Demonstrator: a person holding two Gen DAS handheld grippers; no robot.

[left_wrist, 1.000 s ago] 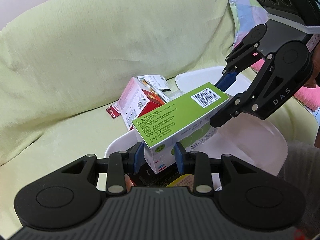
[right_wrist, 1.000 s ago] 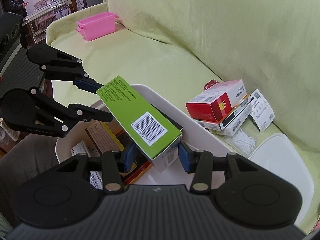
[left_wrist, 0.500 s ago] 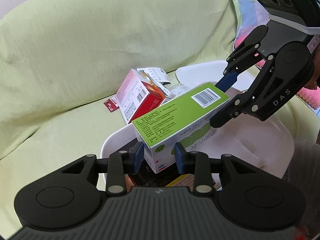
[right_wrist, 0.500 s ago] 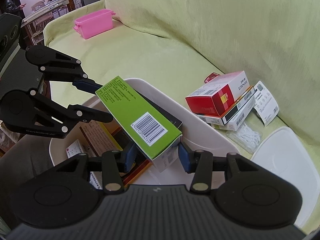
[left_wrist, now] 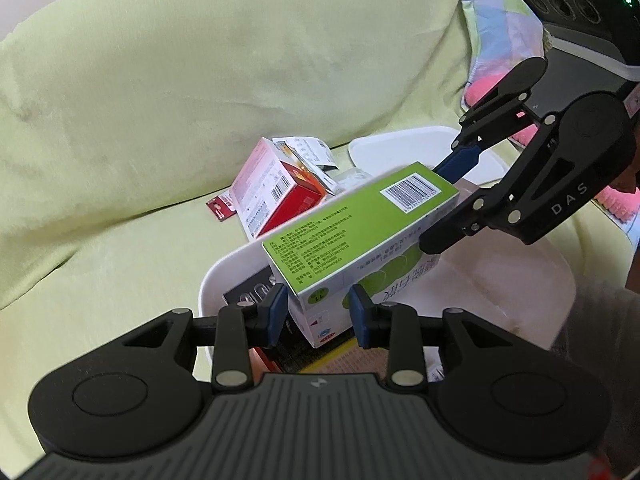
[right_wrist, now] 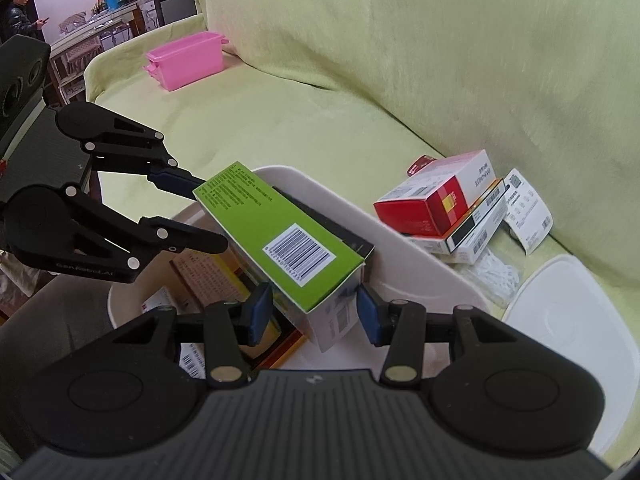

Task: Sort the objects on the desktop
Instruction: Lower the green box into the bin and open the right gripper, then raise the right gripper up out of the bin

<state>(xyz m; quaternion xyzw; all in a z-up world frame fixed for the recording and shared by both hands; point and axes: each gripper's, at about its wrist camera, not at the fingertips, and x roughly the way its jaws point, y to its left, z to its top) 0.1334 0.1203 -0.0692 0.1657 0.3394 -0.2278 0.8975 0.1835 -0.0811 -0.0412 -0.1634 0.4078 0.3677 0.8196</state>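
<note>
Step, judged: green box (left_wrist: 360, 236) over white bin (right_wrist: 420, 248), going in or coming out | left gripper (left_wrist: 318, 314), right gripper (right_wrist: 314, 314) clamped on opposite ends | red boxes (right_wrist: 436, 204) outside at 2 o'clock | next: keep both grips level.

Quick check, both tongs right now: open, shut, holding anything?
Left tongs: shut on one end of the green box.
Right tongs: shut on its other end, above the white bin.
</note>
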